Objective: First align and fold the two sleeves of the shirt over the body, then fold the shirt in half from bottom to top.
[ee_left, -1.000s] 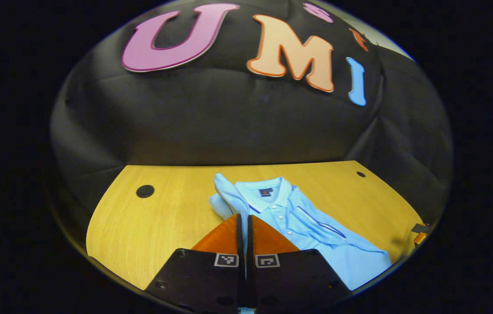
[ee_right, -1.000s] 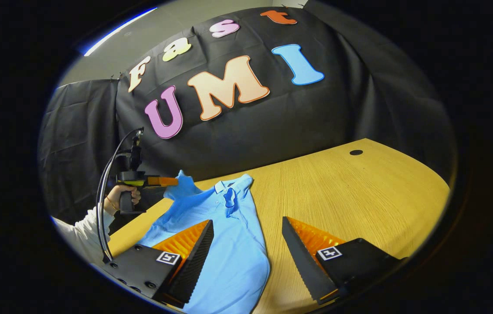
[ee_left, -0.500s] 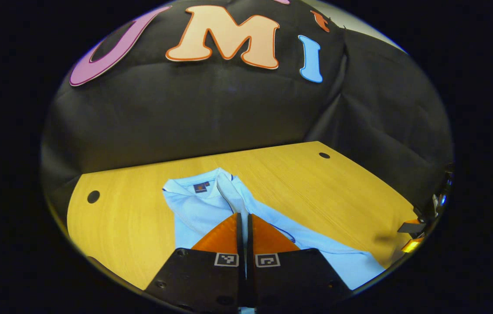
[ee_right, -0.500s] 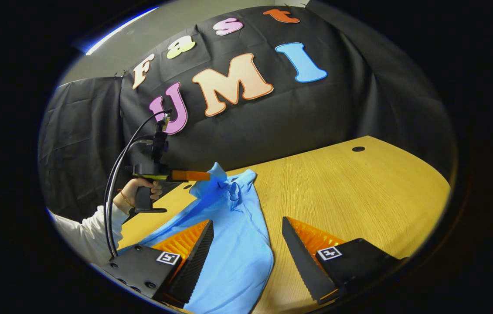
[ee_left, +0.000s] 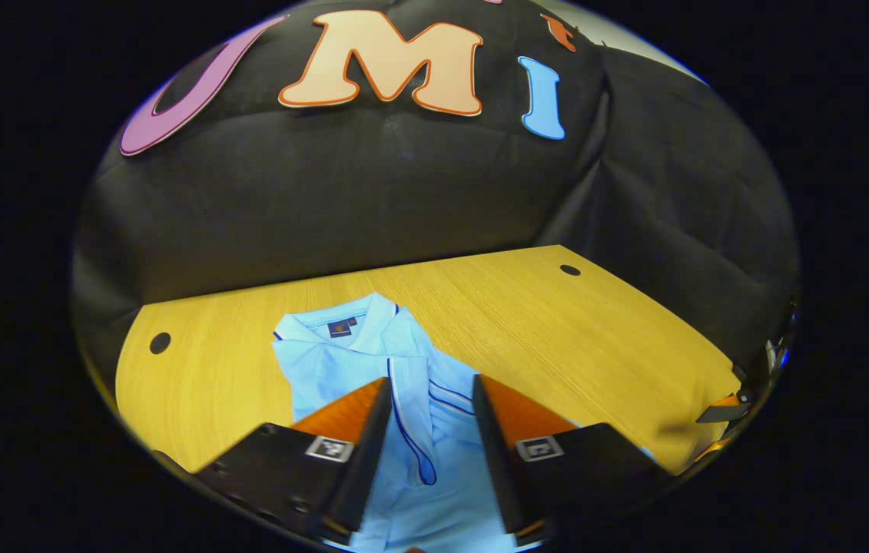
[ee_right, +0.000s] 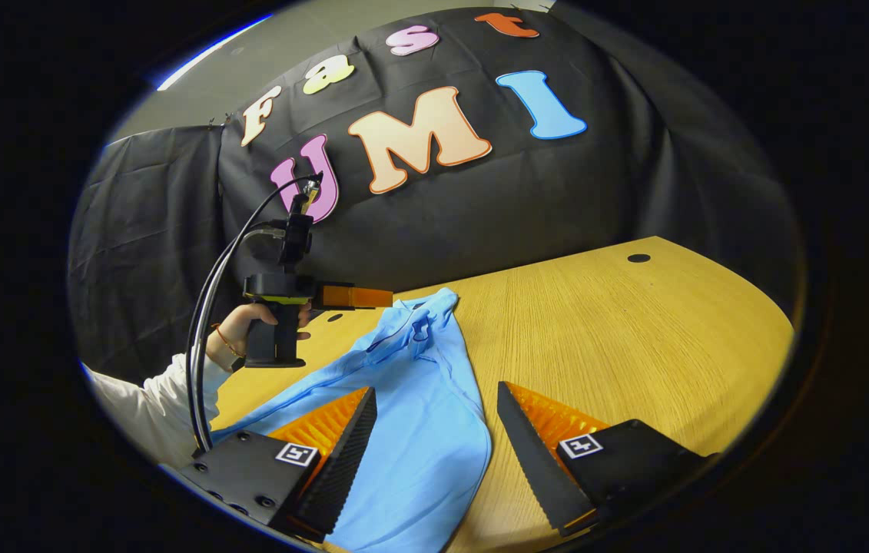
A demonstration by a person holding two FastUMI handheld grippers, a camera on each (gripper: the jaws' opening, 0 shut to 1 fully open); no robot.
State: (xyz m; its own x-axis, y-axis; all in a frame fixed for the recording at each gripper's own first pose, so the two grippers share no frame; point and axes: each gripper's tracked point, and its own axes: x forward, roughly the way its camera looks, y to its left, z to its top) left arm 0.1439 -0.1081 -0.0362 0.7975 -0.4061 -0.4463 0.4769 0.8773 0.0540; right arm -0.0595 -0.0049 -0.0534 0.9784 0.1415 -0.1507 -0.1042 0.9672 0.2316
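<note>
A light blue polo shirt point(ee_left: 373, 361) of soft knit cloth lies on a wooden table point(ee_left: 557, 330) with fine straight grain and a curved edge. In the left gripper view the shirt sits in the lower middle of the frame, its collar toward the black cloth wall, a small dark tag inside the neck. A sleeve point(ee_left: 415, 415) with a thin dark trim line lies folded over the body, its rounded cuff hanging low in the frame between the fingers. The left gripper point(ee_left: 425, 392) has its jaws parted wide, one wedge-shaped finger on each side of that sleeve, and it holds nothing. Two small round dark holes point(ee_left: 160, 342) mark the tabletop, one at mid-left and one at upper right of the wood.

In the right gripper view the shirt point(ee_right: 419, 430) runs from the centre down to the bottom left, rumpled and creased along its length, the collar at its upper end. The right gripper point(ee_right: 438, 399) stands wide open at the bottom of the frame, its ridged, saw-toothed fingers empty; the left finger lies over the cloth, the right over bare wood. At mid-left a hand point(ee_right: 246, 326) in a pale sleeve point(ee_right: 150, 407) grips the pistol handle of the left gripper point(ee_right: 384, 296), which hovers level just above the collar, with black cables arching behind it.
</note>
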